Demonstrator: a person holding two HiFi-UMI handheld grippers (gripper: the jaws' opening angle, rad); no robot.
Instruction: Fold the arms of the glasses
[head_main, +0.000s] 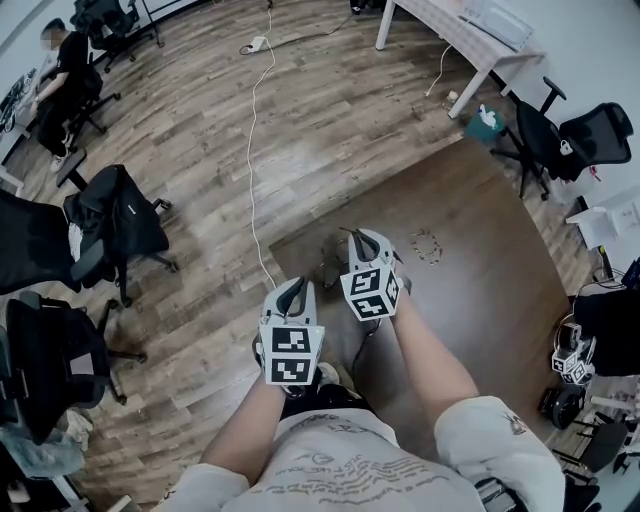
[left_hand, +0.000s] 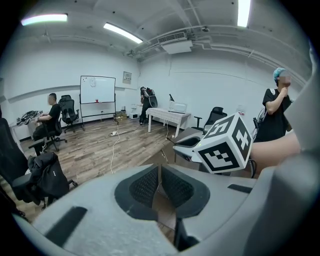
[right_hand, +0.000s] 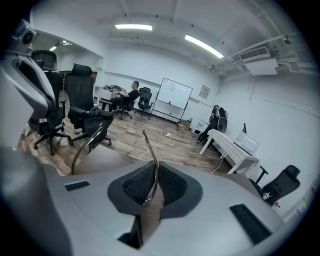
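Note:
The glasses (head_main: 328, 268) are thin metal-framed ones, held over the near-left corner of the brown table (head_main: 480, 230). My right gripper (head_main: 365, 240) is shut on one thin metal arm (right_hand: 151, 167), which rises curved from between the pads (right_hand: 172, 186). The other arm (right_hand: 82, 145) arches at the left of the right gripper view. My left gripper (head_main: 293, 290) sits just left of and nearer than the right one. Its jaws (left_hand: 160, 175) stand closed on a thin strip of the frame. The lenses are hidden behind the grippers.
A small beaded ring (head_main: 427, 246) lies on the table right of the grippers. Black office chairs (head_main: 115, 215) stand on the wooden floor at left, and a white cable (head_main: 252, 150) runs across it. A white desk (head_main: 470, 30) and more chairs (head_main: 590, 135) are at the far right.

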